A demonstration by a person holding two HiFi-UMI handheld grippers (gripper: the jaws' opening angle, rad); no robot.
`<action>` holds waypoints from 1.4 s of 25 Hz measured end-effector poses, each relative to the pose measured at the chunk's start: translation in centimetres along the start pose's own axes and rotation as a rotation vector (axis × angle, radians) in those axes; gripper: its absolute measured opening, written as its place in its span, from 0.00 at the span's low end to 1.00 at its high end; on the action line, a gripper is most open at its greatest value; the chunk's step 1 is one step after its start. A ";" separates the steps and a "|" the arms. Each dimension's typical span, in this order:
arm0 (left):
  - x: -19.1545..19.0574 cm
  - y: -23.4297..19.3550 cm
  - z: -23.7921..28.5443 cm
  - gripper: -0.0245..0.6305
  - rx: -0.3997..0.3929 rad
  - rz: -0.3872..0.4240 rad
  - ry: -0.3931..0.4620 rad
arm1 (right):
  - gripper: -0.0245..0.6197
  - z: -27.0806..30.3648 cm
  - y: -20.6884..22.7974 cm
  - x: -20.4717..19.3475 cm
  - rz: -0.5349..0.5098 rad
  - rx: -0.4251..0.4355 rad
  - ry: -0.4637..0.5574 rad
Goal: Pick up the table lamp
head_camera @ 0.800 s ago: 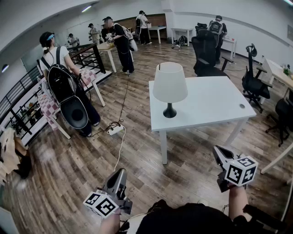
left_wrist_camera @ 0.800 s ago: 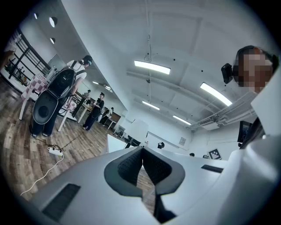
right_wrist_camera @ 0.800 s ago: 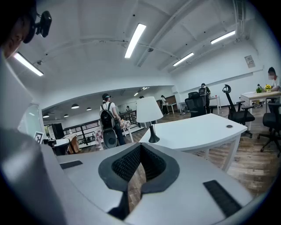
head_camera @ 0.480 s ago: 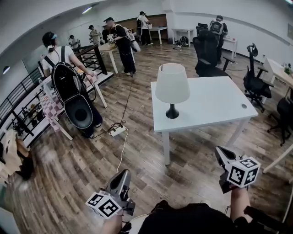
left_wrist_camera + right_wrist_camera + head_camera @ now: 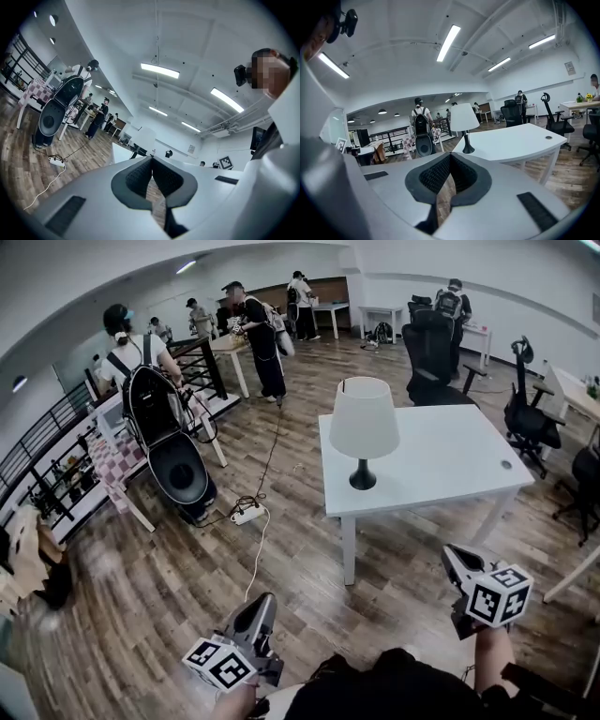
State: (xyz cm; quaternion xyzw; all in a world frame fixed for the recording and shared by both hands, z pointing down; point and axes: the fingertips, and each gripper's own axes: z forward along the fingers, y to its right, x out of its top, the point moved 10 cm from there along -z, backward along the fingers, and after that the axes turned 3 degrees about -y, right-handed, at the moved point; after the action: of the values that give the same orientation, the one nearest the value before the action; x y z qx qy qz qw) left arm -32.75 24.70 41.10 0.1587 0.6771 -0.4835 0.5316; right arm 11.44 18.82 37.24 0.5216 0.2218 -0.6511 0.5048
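White-shaded table lamp [image 5: 364,423] stands upright on its dark base, on the white table [image 5: 450,460], close to that table's near left corner as I see it from the head view. I find nothing touching it.

I hold both grippers low in the head view, over the wood-plank floor [image 5: 141,606], well apart from the lamp and short of the table.

Left gripper [image 5: 264,602]: clenched. In its own view the ribbed dark pads meet at the tips, with nothing caught between them. The lamp shade shows small and distant just above those tips.

Right gripper [image 5: 452,555]: clenched likewise, pads together, nothing held. Its view looks towards the table, with the lamp above the jaw tips and slightly to the right.

Other items noted: a white power strip [image 5: 248,514] lies on the floor left of the table, with a cable running from it. A person with a black backpack [image 5: 155,404] stands at the left. Black office chairs [image 5: 433,348] stand beyond the table.
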 end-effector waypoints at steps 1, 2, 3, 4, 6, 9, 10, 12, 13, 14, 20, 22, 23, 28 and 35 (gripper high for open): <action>0.0 -0.1 0.1 0.06 0.001 -0.001 0.001 | 0.06 0.2 0.0 0.0 0.003 -0.001 0.001; 0.0 -0.3 0.2 0.06 0.004 -0.002 0.001 | 0.06 0.4 0.1 0.1 0.008 -0.002 0.000; 0.0 -0.4 0.4 0.06 0.008 -0.002 -0.001 | 0.06 0.7 0.3 0.1 0.014 0.002 -0.005; 0.1 -0.6 0.7 0.06 0.012 -0.002 -0.004 | 0.06 1.1 0.6 0.1 0.020 0.010 -0.007; 0.3 -1.1 1.5 0.06 0.016 -0.001 -0.009 | 0.06 1.9 0.8 0.5 0.038 0.020 -0.004; 0.6 -1.8 3.2 0.06 0.018 0.004 -0.012 | 0.06 3.4 1.5 1.2 0.038 0.023 -0.002; 0.8 -1.9 3.9 0.06 0.019 0.005 -0.011 | 0.06 4.0 1.9 1.4 0.032 0.029 -0.001; 1.0 -2.1 5.3 0.06 0.016 0.007 -0.012 | 0.06 4.9 2.8 1.9 0.028 0.030 0.000; 1.1 -2.3 6.2 0.06 0.014 0.008 -0.014 | 0.06 5.4 3.3 2.4 0.029 0.026 0.001; 1.2 -2.5 7.0 0.06 0.012 0.010 -0.016 | 0.06 5.9 3.7 2.8 0.030 0.023 0.003; 2.5 -3.8 13.2 0.06 0.017 0.014 -0.005 | 0.06 9.9 8.1 6.0 0.011 0.042 0.007; 2.8 -4.0 15.3 0.06 0.018 0.016 -0.005 | 0.06 11.0 9.5 7.1 0.006 0.038 0.006; 2.9 -4.2 16.3 0.06 0.019 0.016 -0.005 | 0.06 11.7 10.3 7.6 0.003 0.042 0.008; 3.9 -4.7 21.5 0.06 0.030 0.023 -0.001 | 0.06 14.6 14.1 10.6 -0.015 0.049 0.017; 3.9 -5.6 27.7 0.06 -0.010 -0.025 0.056 | 0.06 17.8 18.9 13.2 -0.036 0.044 0.011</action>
State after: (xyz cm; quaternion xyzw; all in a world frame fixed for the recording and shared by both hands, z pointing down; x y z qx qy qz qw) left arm -22.60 -1.98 41.32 0.1613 0.6960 -0.4820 0.5071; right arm 20.84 -8.70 36.11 0.5321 0.2196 -0.6620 0.4799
